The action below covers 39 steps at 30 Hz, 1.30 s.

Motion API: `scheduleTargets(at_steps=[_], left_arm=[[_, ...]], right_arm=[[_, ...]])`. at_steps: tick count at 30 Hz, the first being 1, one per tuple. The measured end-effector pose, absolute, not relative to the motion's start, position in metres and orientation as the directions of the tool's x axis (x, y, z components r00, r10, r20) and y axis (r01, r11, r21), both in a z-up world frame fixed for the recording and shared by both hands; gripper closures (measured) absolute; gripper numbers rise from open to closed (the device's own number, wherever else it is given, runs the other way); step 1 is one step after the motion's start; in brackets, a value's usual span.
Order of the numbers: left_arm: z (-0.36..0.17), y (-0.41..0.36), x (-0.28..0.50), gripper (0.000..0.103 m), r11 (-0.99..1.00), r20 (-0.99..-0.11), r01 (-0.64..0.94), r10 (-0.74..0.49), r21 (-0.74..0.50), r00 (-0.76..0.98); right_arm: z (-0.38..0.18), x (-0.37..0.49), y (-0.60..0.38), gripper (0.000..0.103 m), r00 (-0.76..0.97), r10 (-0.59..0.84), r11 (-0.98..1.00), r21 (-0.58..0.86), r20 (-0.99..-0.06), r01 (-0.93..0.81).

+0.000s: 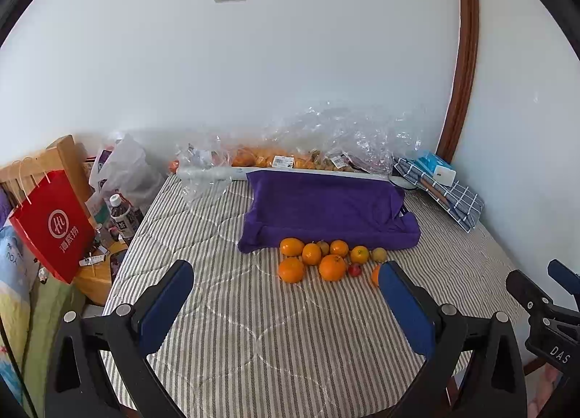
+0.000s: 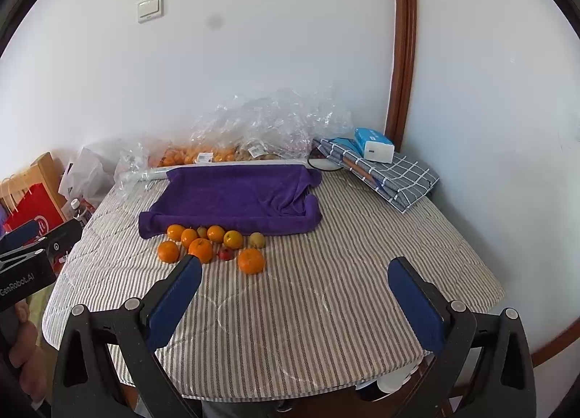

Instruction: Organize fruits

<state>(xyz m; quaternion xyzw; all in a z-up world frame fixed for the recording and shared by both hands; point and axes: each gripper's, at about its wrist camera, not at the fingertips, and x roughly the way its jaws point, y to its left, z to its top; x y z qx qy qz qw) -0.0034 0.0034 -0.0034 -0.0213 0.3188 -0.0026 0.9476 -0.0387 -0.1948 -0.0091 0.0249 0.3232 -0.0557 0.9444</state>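
Both of your grippers hang above the near edge of the striped grey-and-white cloth-covered table (image 2: 290, 327), well short of the fruit; the left gripper (image 1: 286, 305) has its blue-padded jaws spread wide with nothing between them, and the right gripper (image 2: 293, 302) is likewise wide apart and empty; the cluster of round orange citrus fruits (image 2: 203, 242) lies toward the middle of the table, just in front of the purple towel-lined tray (image 2: 232, 197), with a small red fruit (image 2: 225, 254) and a yellow-green pear-like fruit (image 2: 257, 239) among them; start with the outlying large orange at the cluster's near right (image 2: 251, 260), since it sits apart from its neighbours; come in low, straddle its widest part, and close gently so that it does not roll; the tray is probably the destination, so lift clear of its front rim before you release.
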Motion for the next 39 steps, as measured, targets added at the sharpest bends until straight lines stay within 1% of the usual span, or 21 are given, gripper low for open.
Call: scheduleTargets(at_steps=[18,23,31,39], left_arm=[[-0.001,0.012,-0.012,0.0,0.998,-0.596,-0.018,-0.025,-0.067,0.803],[-0.001,0.014,-0.016,0.0,0.998,-0.591,-0.019,-0.022,-0.064,0.806],[-0.001,0.016,-0.016,0.0,0.998,-0.588,-0.013,-0.023,-0.057,0.809],[-0.002,0.015,-0.015,0.0,0.998,-0.586,-0.006,-0.033,-0.064,0.809]], right_arm=[[-0.006,-0.044,-0.186,0.001,0.791,-0.1,0.993,-0.005,-0.604,0.122],[-0.005,-0.048,-0.182,0.001,0.799,-0.099,0.993,-0.01,-0.593,0.116],[-0.008,-0.046,-0.185,0.001,0.795,-0.088,0.993,0.008,-0.6,0.116],[-0.008,-0.047,-0.183,0.001,0.8,-0.1,0.993,-0.01,-0.592,0.116]])
